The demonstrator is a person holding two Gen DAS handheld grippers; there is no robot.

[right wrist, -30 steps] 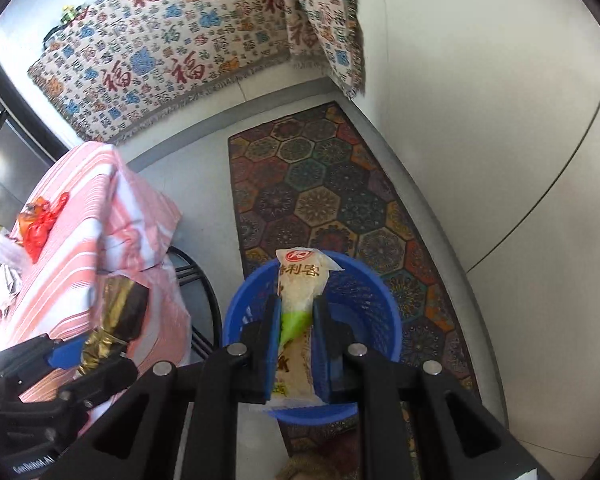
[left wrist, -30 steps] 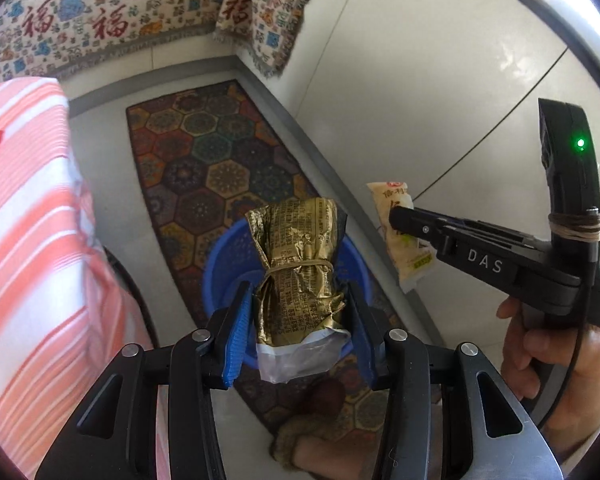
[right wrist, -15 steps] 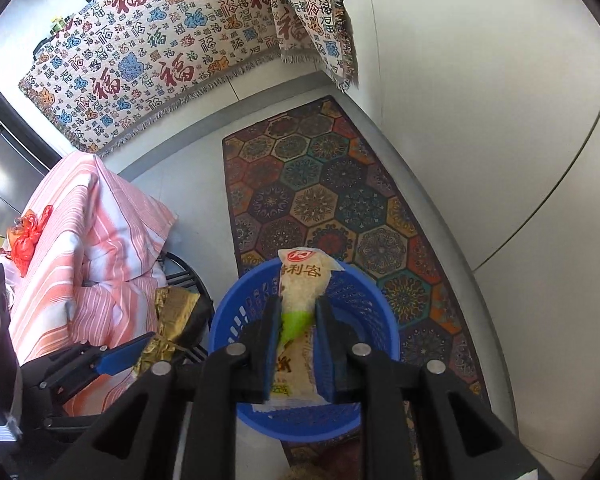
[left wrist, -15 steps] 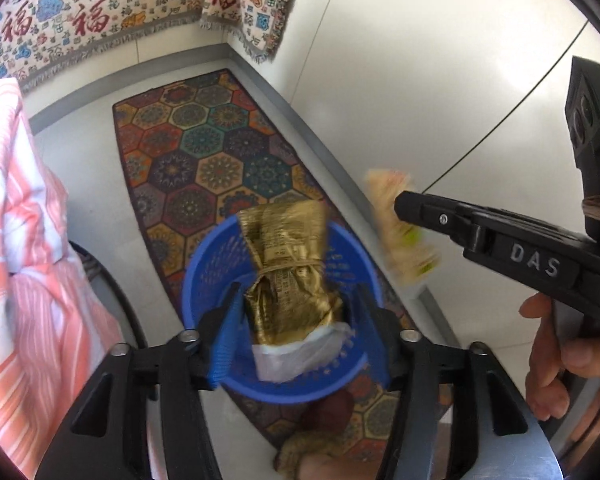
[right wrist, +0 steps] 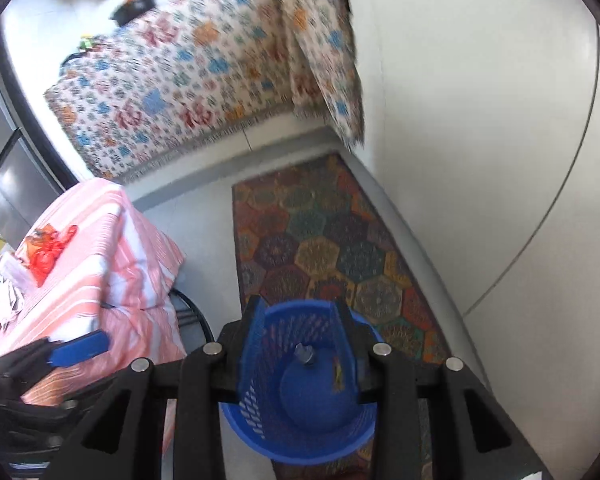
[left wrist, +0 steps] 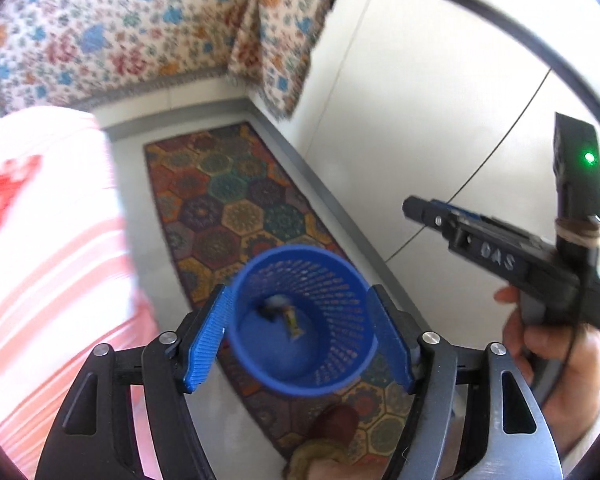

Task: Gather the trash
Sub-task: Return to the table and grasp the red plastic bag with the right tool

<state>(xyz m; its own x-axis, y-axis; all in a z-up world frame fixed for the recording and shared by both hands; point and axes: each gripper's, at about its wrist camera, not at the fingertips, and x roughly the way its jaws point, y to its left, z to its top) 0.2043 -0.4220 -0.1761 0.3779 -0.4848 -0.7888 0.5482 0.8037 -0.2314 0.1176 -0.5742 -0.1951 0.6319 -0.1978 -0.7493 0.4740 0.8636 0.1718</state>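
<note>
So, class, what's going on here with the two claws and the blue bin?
A person holds a claw in each hand above a blue bin that stands on a patterned rug. Both the left claw and the right claw are opening with nothing between their jaws. A few small scraps of trash lie at the bottom of the bin.

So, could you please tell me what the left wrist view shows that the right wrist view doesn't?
Only the left wrist view shows the hand holding the right gripper from the side, and a slipper toe below the basket.

Only the right wrist view shows red items on the striped pink cloth, clearly.

Both show the blue basket on the patterned rug, small scraps lying inside, and both grippers' jaws opening with nothing between them.
</note>
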